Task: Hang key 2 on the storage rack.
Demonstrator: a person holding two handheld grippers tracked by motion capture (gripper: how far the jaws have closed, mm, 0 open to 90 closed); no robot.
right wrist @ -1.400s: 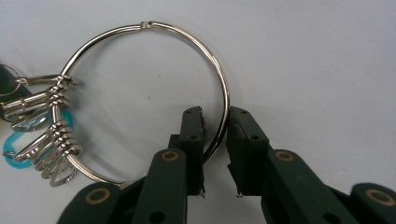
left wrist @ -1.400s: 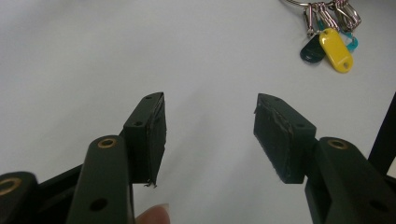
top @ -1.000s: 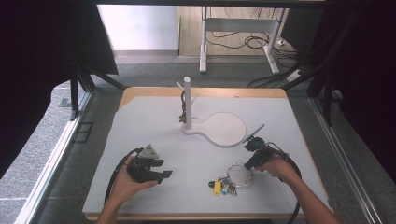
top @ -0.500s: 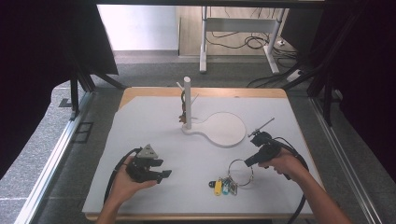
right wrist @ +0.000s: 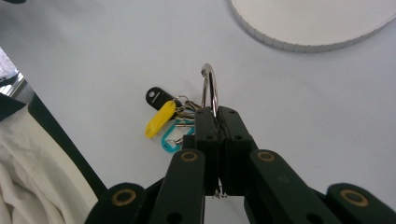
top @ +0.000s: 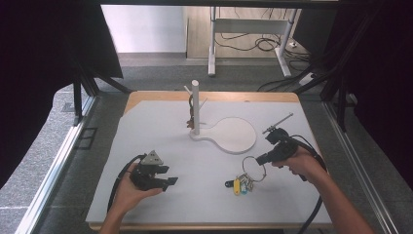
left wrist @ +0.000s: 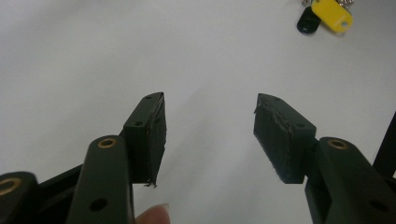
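One bunch of keys [top: 242, 181] lies on the white tabletop [top: 160, 141] toward the near right, threaded on one large metal ring [top: 254, 167]. On the bunch, three plastic tags are countable in the right gripper view: one black [right wrist: 157, 97], one yellow [right wrist: 159, 118], one teal [right wrist: 173, 140]; the small metal keys among them are too tangled to count. One white stand [top: 196, 107] with short side pegs rises upright at the middle far part of the tabletop, on one flat white base [top: 234, 135] with a round lobe spreading to its right. A small brown item [top: 190, 122] hangs on the stand's near side; what it is cannot be made out. Two claws are in use, one per hand. The right claw [right wrist: 216, 113] has its jaws pressed together on the large ring, pinching it near the ring's right edge; the ring stands up out of the jaw tips while the tags rest on the tabletop just left of it. In the high view the right claw [top: 259, 159] sits just near of the round base, not touching it. The left claw [left wrist: 208, 128] is spread wide with nothing between the jaws, above bare tabletop; it sits at the near left [top: 168, 181], well apart from the keys.
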